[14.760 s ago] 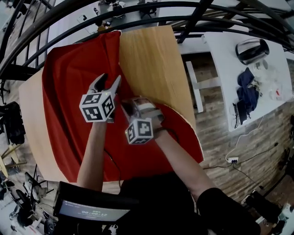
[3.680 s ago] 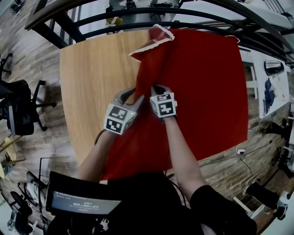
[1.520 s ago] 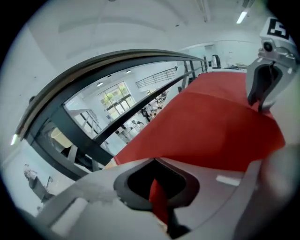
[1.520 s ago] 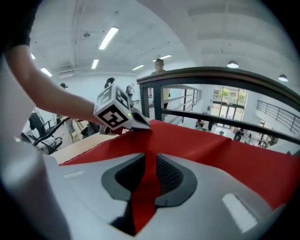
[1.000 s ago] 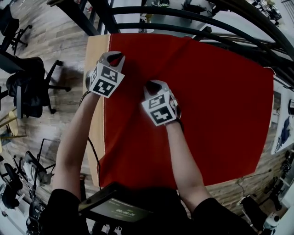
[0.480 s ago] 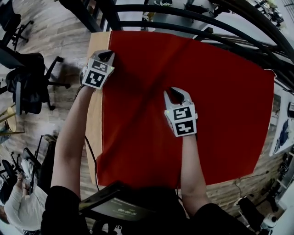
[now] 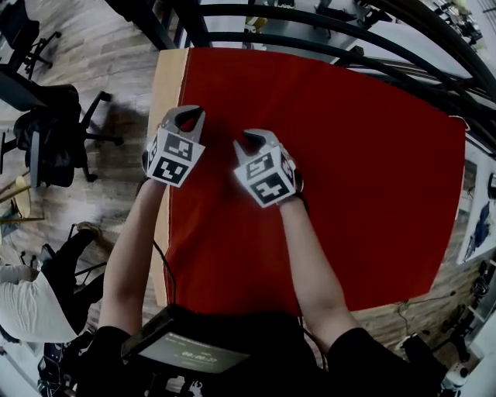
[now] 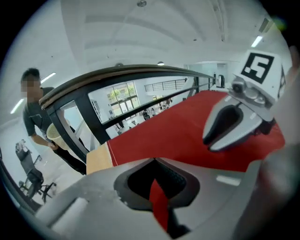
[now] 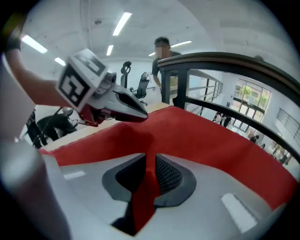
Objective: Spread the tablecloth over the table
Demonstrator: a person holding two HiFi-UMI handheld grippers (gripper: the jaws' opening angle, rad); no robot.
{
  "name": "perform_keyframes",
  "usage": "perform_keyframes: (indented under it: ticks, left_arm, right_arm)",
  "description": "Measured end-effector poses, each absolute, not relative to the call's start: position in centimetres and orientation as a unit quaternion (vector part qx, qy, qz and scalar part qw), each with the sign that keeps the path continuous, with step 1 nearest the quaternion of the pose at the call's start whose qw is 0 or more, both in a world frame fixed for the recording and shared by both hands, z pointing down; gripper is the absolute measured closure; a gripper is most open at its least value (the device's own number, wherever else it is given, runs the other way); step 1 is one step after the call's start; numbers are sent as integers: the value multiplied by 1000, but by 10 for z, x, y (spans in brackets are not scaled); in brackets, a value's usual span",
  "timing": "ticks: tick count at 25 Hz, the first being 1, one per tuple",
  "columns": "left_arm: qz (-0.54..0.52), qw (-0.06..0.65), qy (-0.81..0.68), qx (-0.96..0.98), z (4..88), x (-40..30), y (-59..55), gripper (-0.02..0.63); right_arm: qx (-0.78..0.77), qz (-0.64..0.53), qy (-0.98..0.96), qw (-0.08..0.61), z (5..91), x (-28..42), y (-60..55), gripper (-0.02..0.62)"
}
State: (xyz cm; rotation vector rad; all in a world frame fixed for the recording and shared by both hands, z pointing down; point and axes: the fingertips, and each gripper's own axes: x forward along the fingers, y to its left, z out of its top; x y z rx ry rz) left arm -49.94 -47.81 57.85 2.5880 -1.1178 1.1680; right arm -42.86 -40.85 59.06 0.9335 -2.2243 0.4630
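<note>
Through the head view I see the tablecloth (image 7: 349, 170) lying on the table (image 7: 167, 85), with a bare strip left along the 9 o'clock side. The left gripper (image 7: 190, 116) sits at the cloth's 9 o'clock edge with a fold in its jaws. The right gripper (image 7: 254, 139) is just beside it at 3 o'clock, a fold between jaws that have just been opening. A railing (image 7: 310, 15) runs at 12 o'clock. On the floor a chair (image 7: 54, 147) stands at 9 and a person (image 7: 31, 302) at 8.
</note>
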Motion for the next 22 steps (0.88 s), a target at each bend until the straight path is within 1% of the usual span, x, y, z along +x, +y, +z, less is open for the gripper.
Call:
perform_keyframes:
  ticks: [2, 5, 6, 8, 10, 14, 18, 22]
  left_arm:
    - [396, 64, -374, 836, 599, -516, -462, 598]
    - [384, 88, -401, 827, 613, -543, -462, 598]
    - [373, 89, -409, 828, 608, -548, -463, 598]
    - [344, 90, -426, 832, 586, -552, -460, 598]
    - [310, 108, -440, 836, 562, -552, -441, 598]
    - [276, 166, -441, 838, 547, -543, -351, 598]
    - [310, 186, -444, 820, 575, -545, -262, 598]
    - [349, 231, -434, 798, 619, -547, -214, 598]
  right_arm:
    - [335, 158, -850, 375, 604, -445, -417, 529]
    - [320, 162, -847, 392, 610, -461, -429, 569]
    - [317, 168, -846, 395, 611, -464, -431, 571]
    - [311, 177, -848, 391, 611, -467, -434, 572]
    - [306, 186, -858, 369, 612, -470, -434, 572]
    - [306, 192, -862, 356, 612, -474, -439, 565]
    - [321, 180, -859, 356, 615, -486, -455, 565]
    - [315, 181, -862, 354, 615, -495, -456, 565]
